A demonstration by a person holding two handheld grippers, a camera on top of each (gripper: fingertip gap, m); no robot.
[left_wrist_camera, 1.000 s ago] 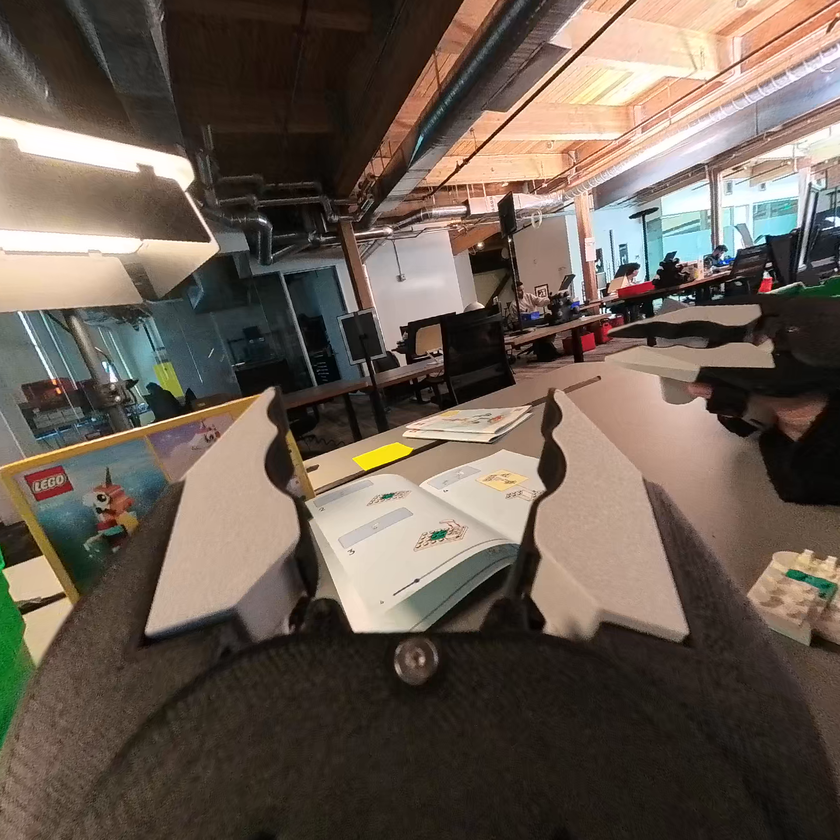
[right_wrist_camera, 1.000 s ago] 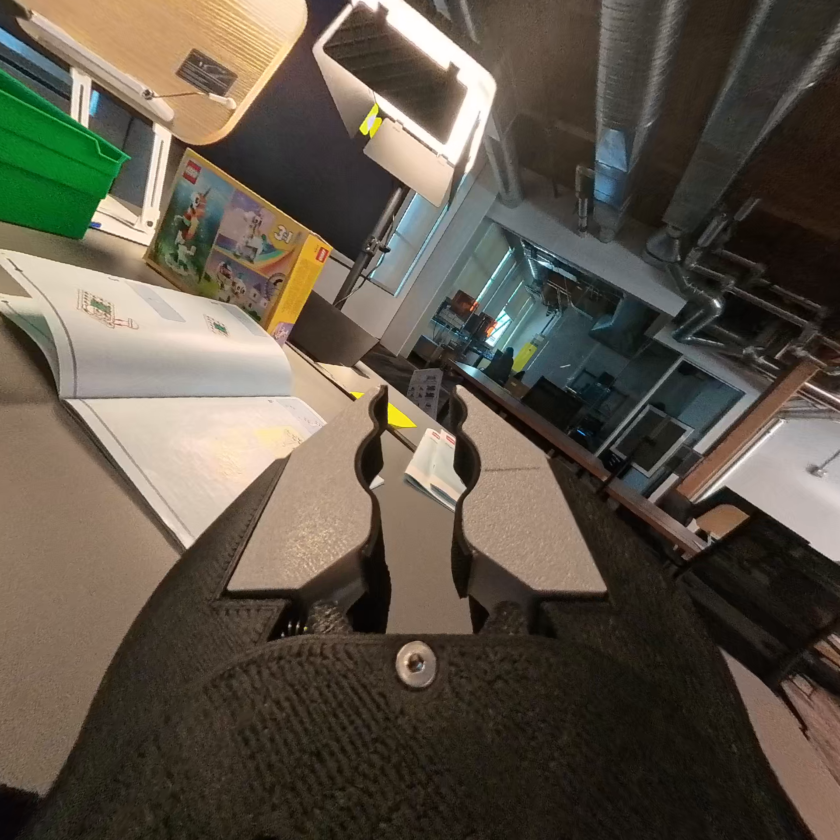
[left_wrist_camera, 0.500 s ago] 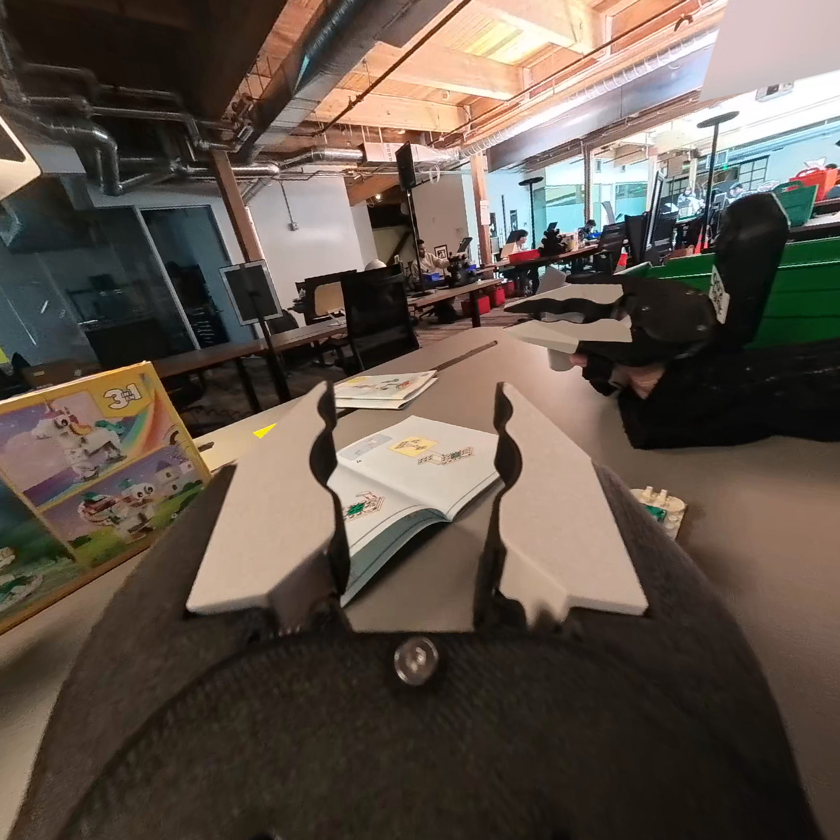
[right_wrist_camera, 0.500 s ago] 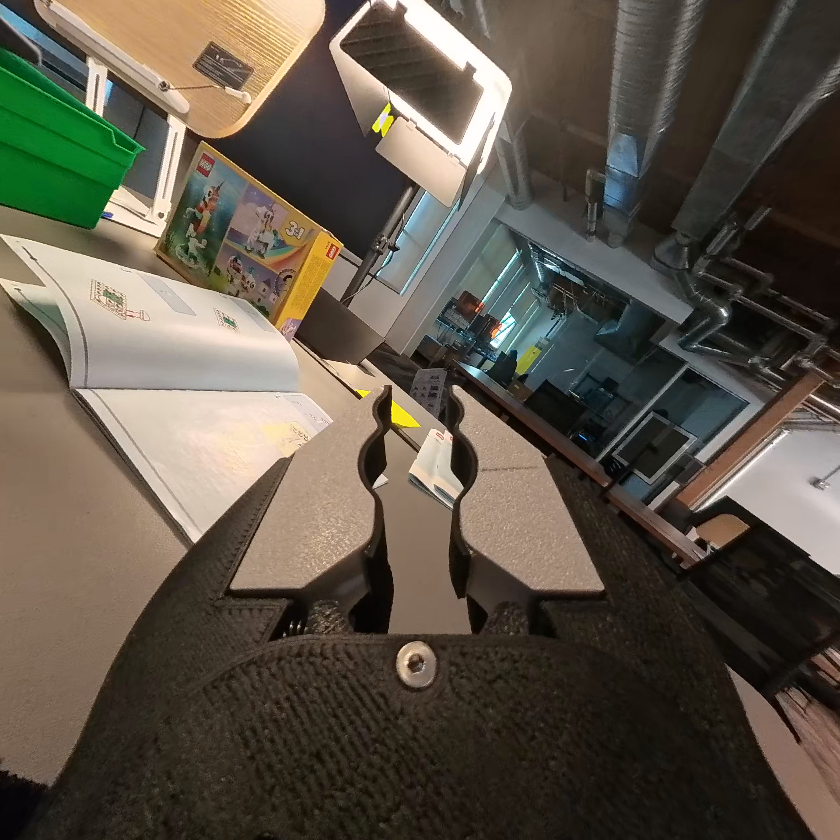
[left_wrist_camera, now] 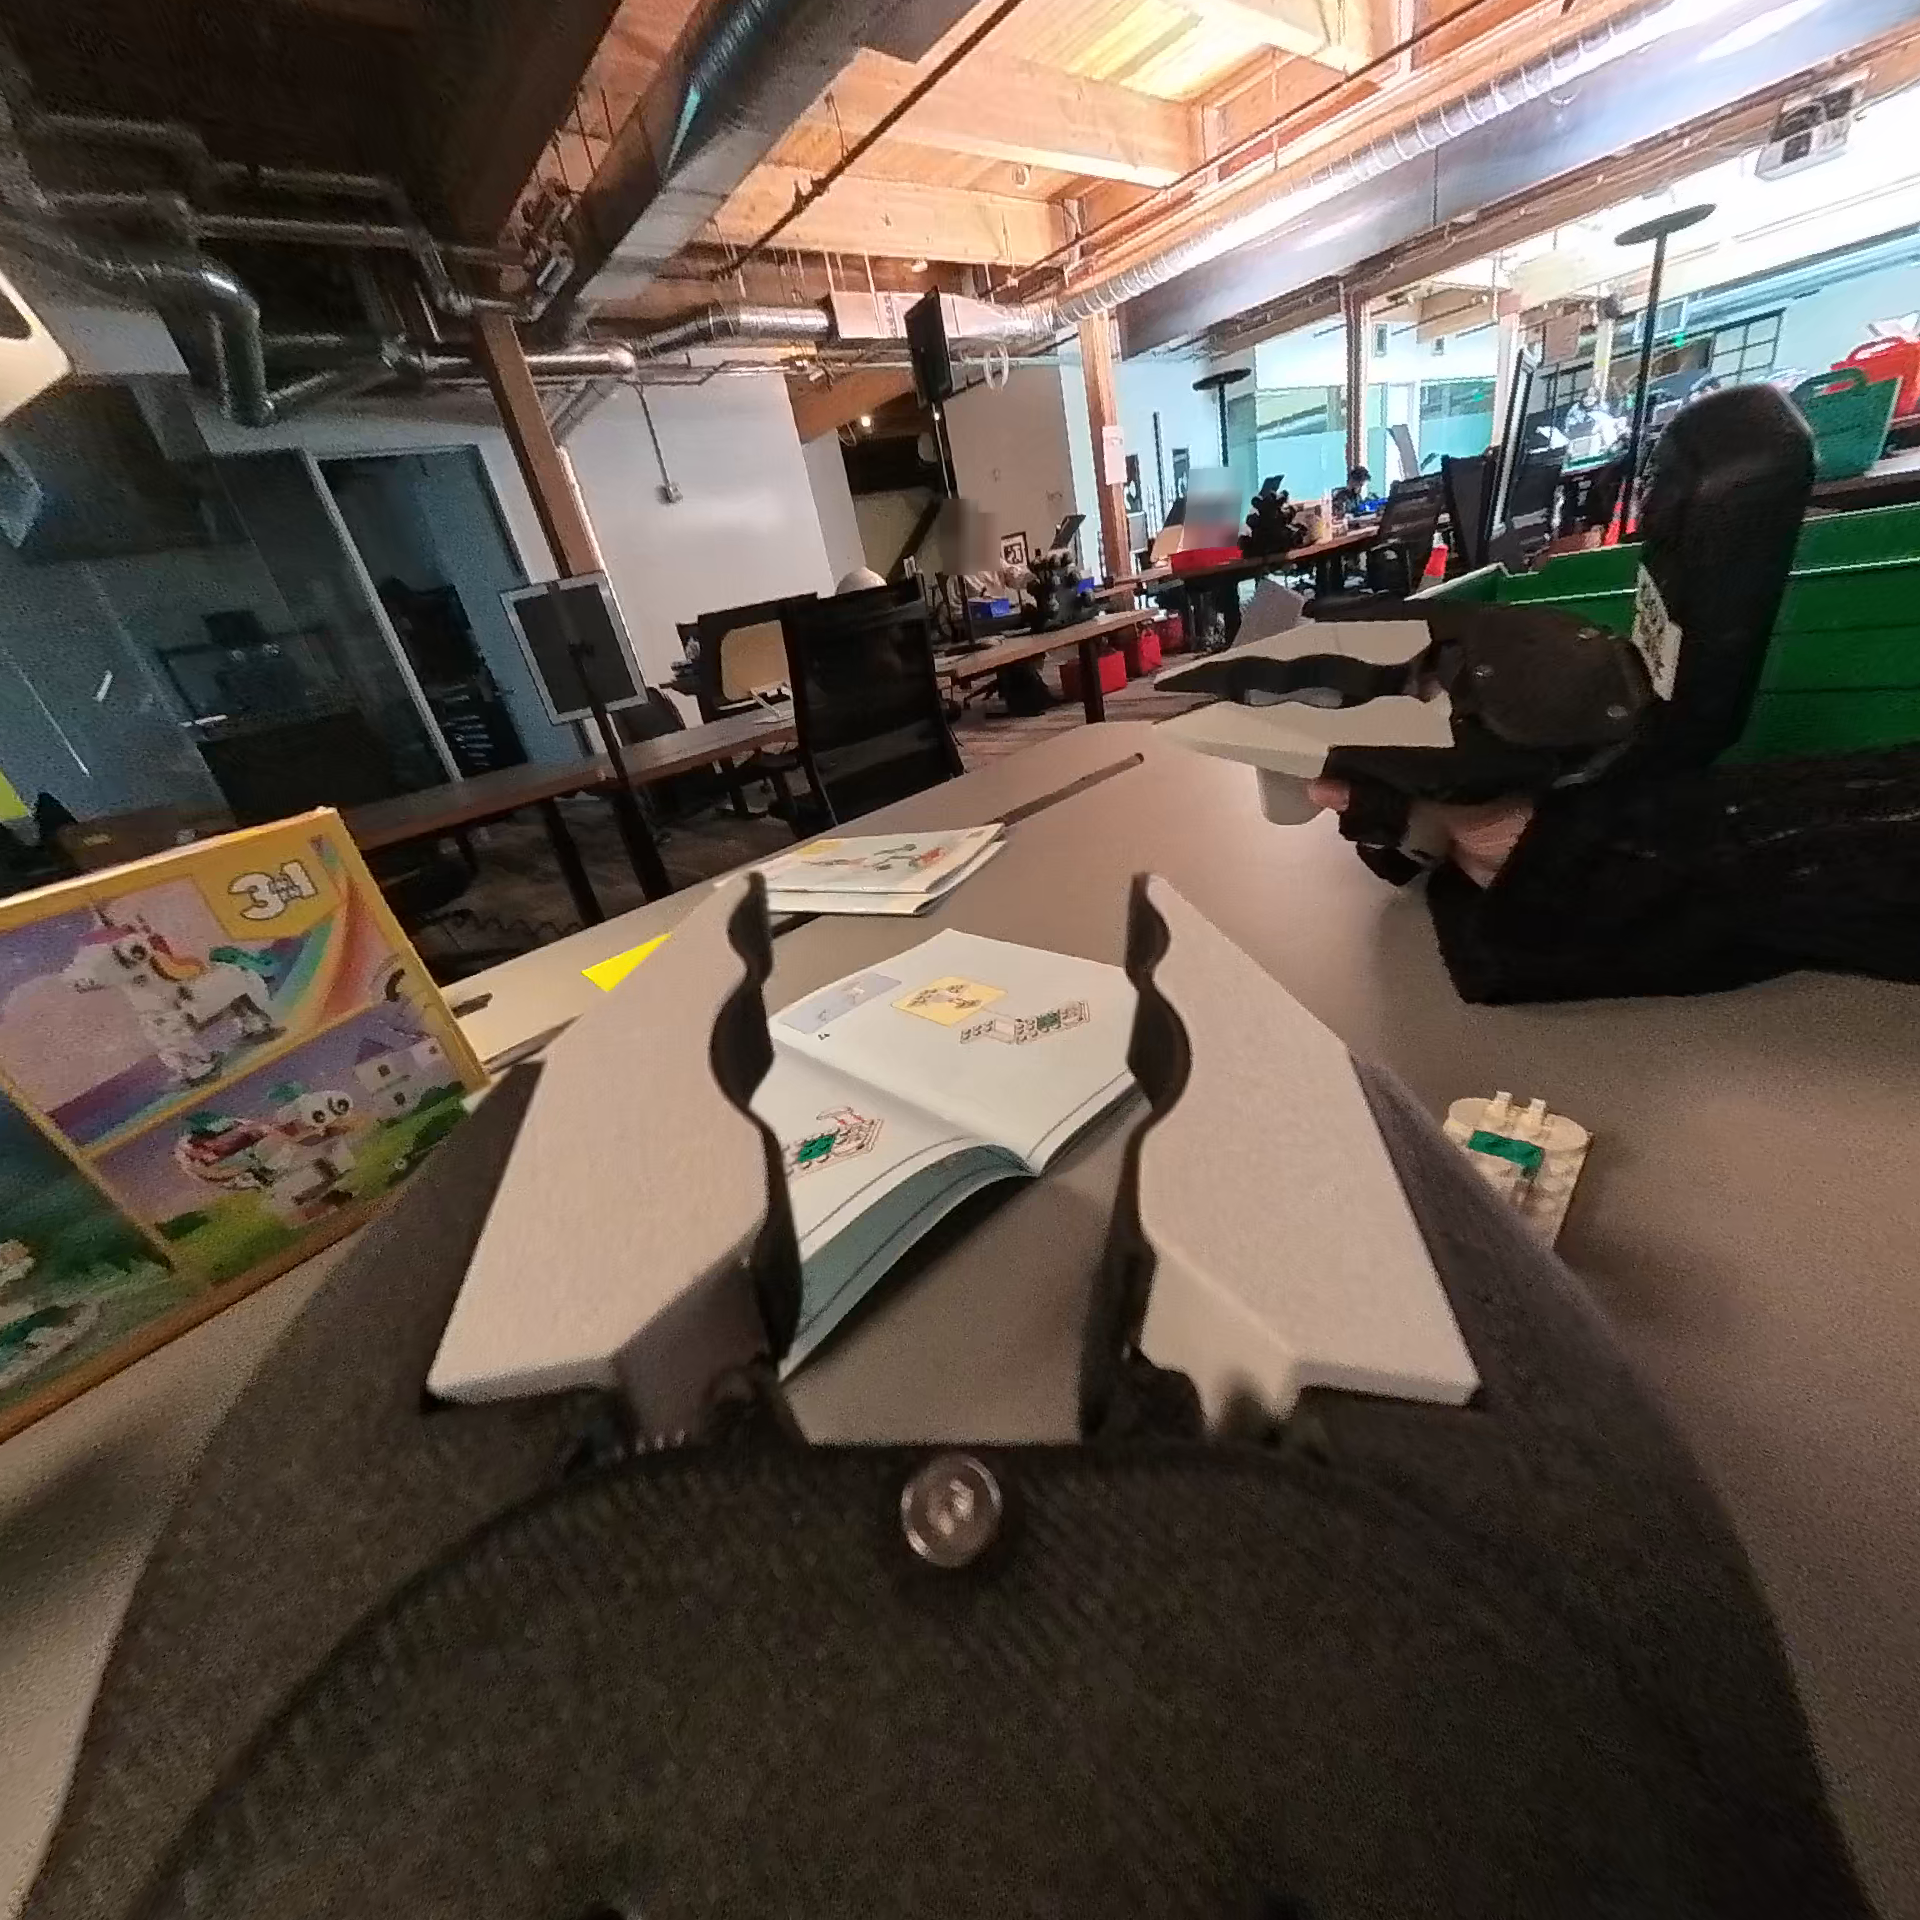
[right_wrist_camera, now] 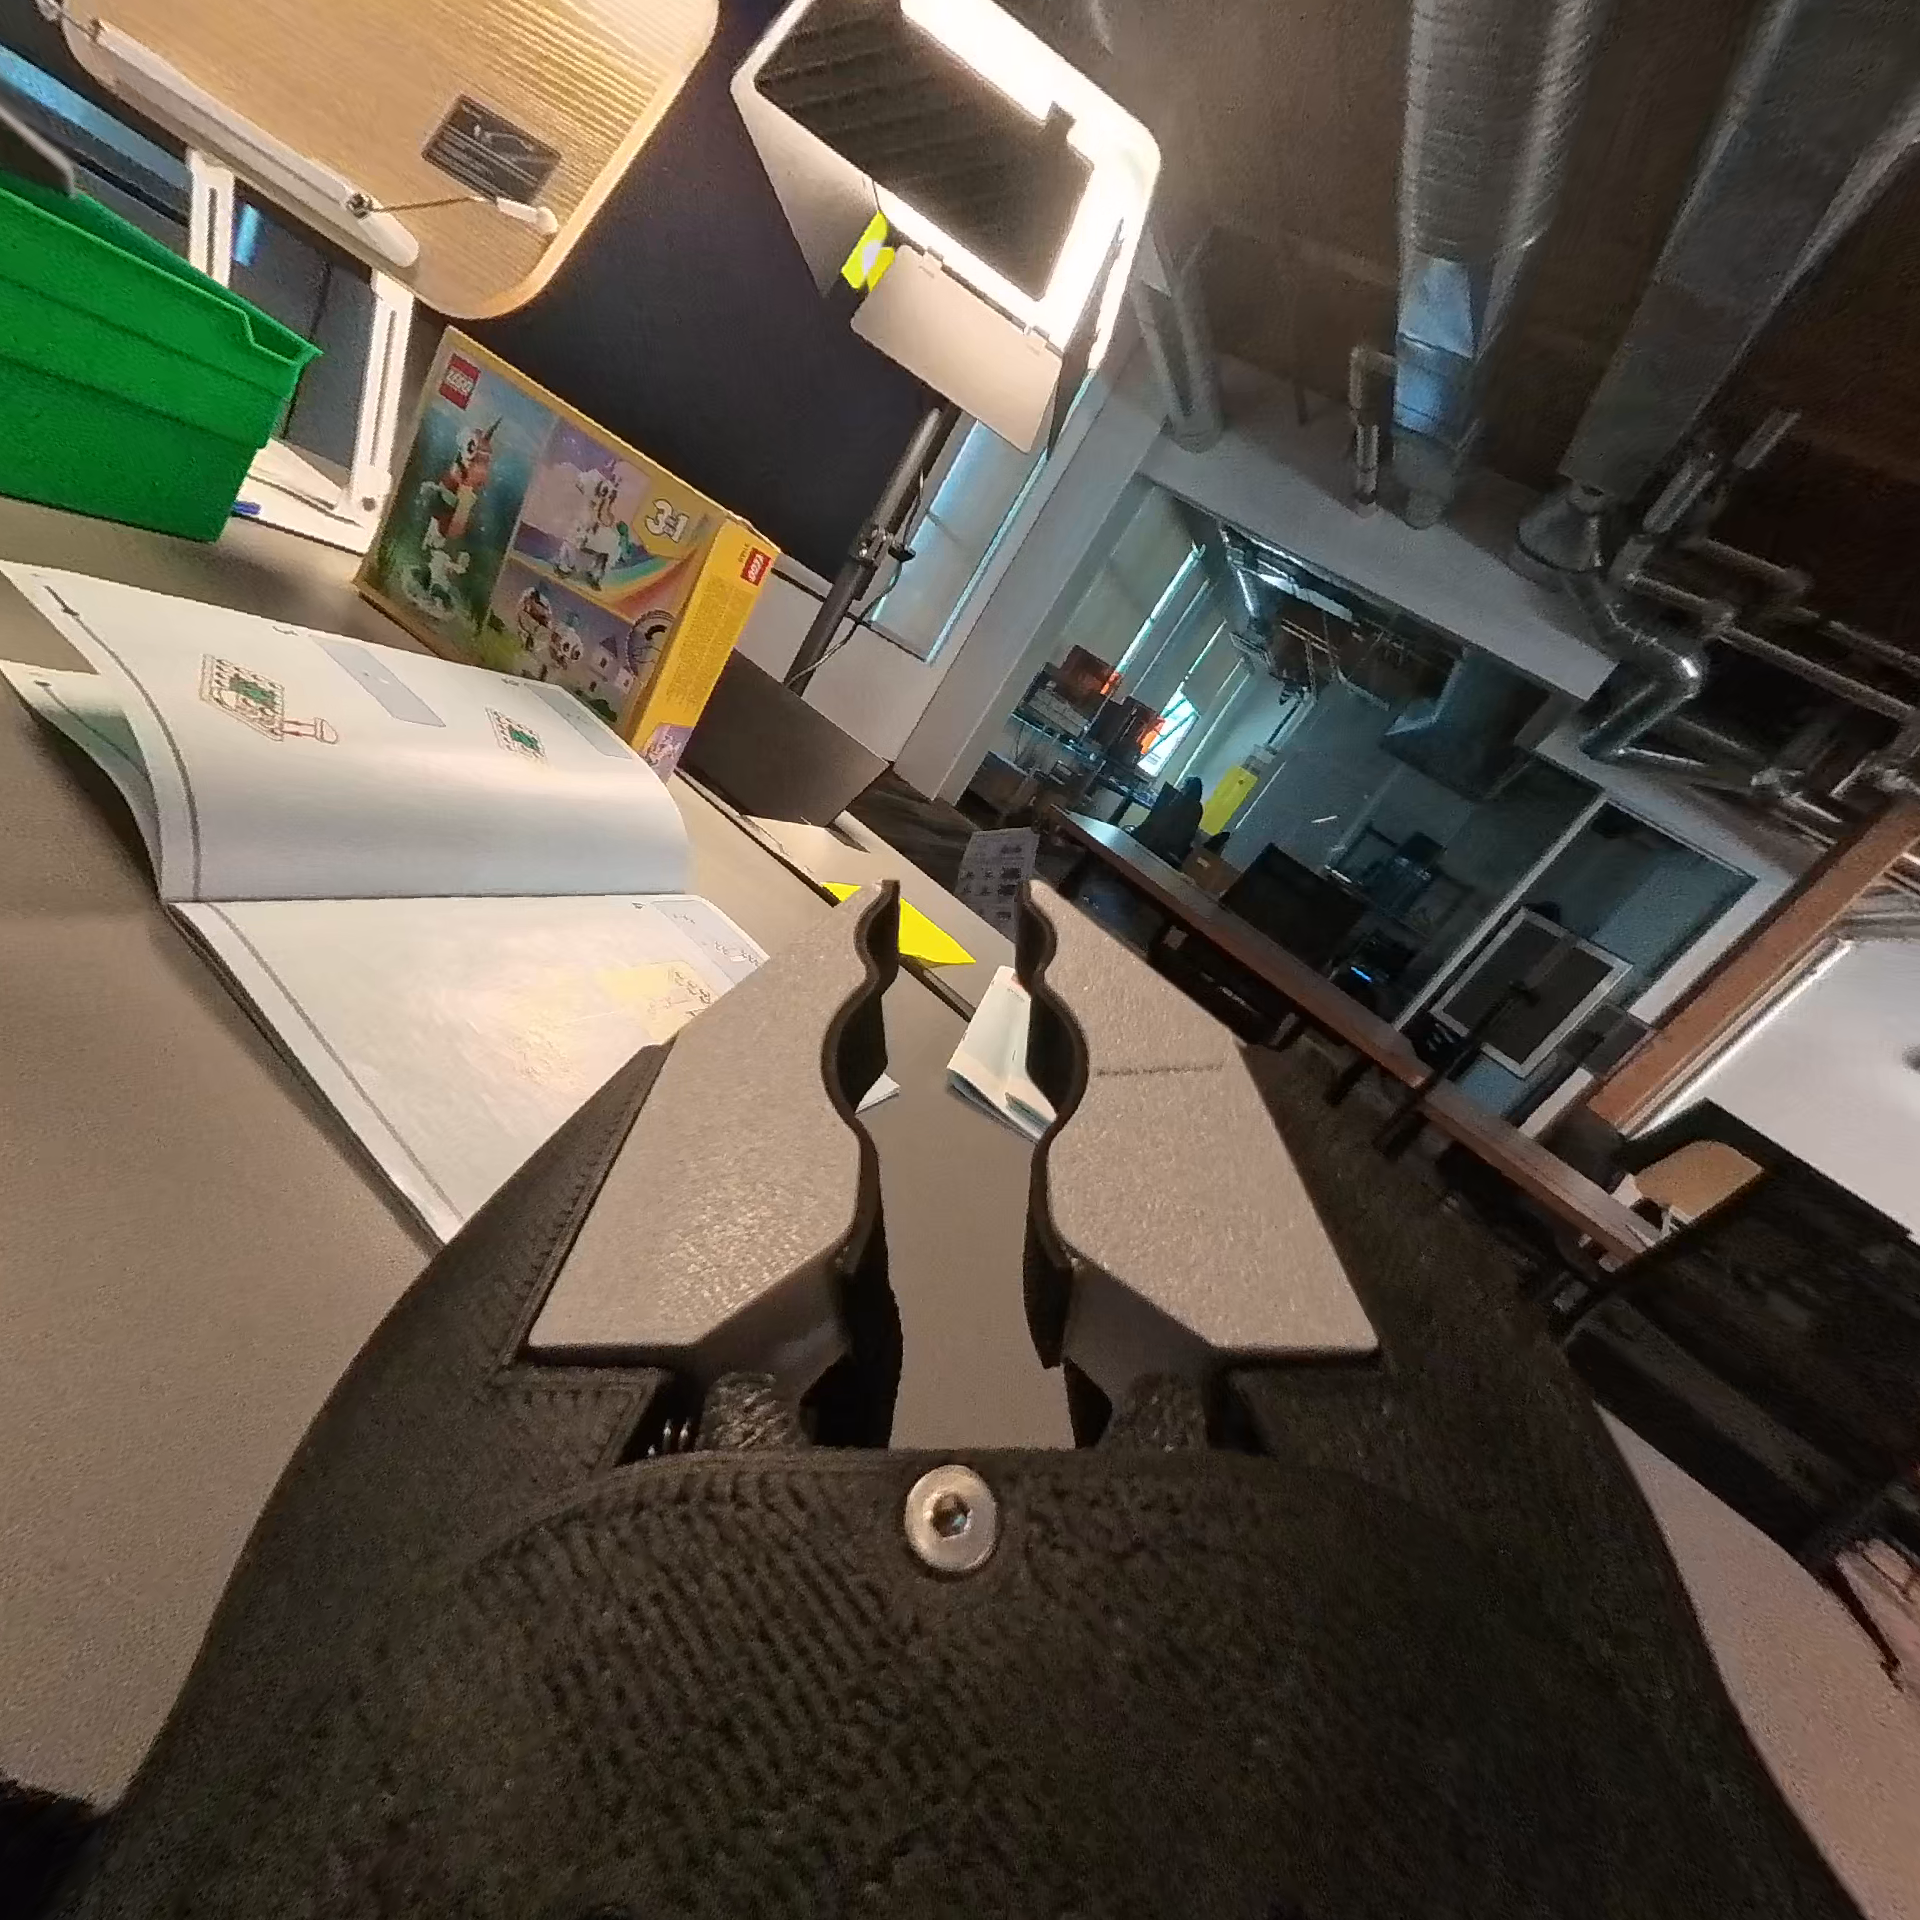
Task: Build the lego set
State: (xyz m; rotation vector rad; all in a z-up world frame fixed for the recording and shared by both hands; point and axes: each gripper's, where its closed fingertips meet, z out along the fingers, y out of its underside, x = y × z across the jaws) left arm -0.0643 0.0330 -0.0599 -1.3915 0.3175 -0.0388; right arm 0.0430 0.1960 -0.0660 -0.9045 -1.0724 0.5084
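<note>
Left gripper (left_wrist_camera: 945, 920): fingers apart, empty. Right gripper (right_wrist_camera: 954, 914): narrow gap, empty. Lego block (left_wrist_camera: 1517, 1151), right of centre: probably light, rigid, slick; grip its flat sides, not the studs.

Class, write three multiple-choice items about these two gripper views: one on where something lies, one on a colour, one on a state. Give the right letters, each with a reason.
1. Where is the small white brick assembly?
A. on the table, right of the open booklet
B. inside the green bin
C. between the right gripper's fingers

2. What colour is the bin beyond the open instruction booklet?
A. red
B. green
C. blue

3. How does the left gripper stand?
A. shut on a brick
B. shut on the booklet
C. open, holding nothing

Answers: 1 A, it sits on the bare grey table beside the pages; 2 B, its walls are bright green; 3 C, a wide gap shows the booklet lying beyond the fingers.
</note>
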